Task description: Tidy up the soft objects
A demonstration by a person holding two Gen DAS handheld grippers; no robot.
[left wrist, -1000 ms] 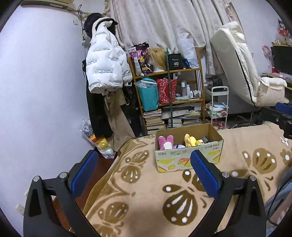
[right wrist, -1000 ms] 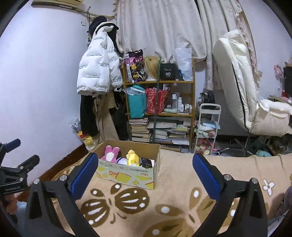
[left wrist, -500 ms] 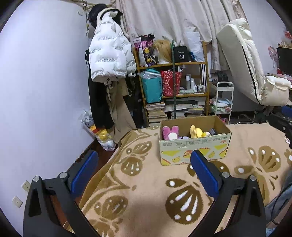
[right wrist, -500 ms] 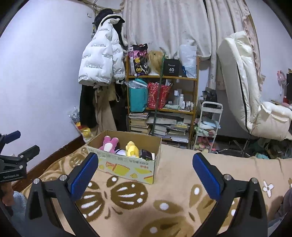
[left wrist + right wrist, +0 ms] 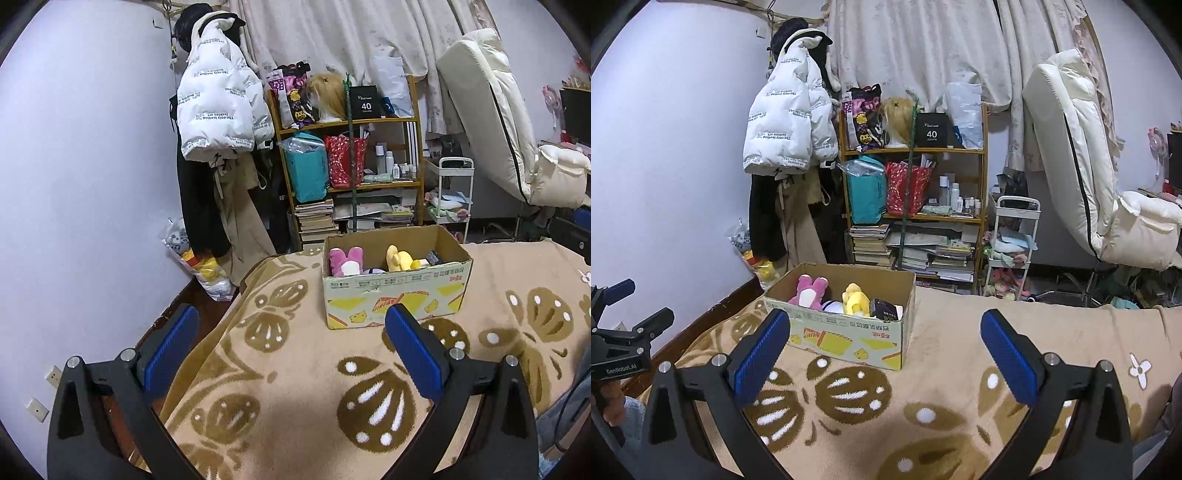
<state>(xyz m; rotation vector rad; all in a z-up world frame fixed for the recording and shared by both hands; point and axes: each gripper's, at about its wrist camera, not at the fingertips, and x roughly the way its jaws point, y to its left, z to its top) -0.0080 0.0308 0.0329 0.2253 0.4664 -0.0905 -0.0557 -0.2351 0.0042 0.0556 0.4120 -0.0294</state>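
A cardboard box (image 5: 397,291) stands on the beige patterned blanket (image 5: 295,369). It holds a pink plush (image 5: 345,258), a yellow plush (image 5: 397,256) and a dark item. The box also shows in the right wrist view (image 5: 846,338), with the pink plush (image 5: 809,290) and yellow plush (image 5: 855,299). My left gripper (image 5: 291,350) is open and empty, above the blanket in front of the box. My right gripper (image 5: 886,354) is open and empty, to the right of the box. The left gripper shows at the left edge of the right wrist view (image 5: 624,332).
A wooden shelf (image 5: 351,155) with bags and books stands behind the bed. A white puffer jacket (image 5: 218,110) hangs on the wall. A cream recliner (image 5: 509,129) is at the right. A small white cart (image 5: 1012,251) stands by the shelf. The blanket's left edge drops to the floor.
Both views have tilted down and drawn back a little, so the box sits lower and more of the blanket shows. Both grippers stay open and empty.
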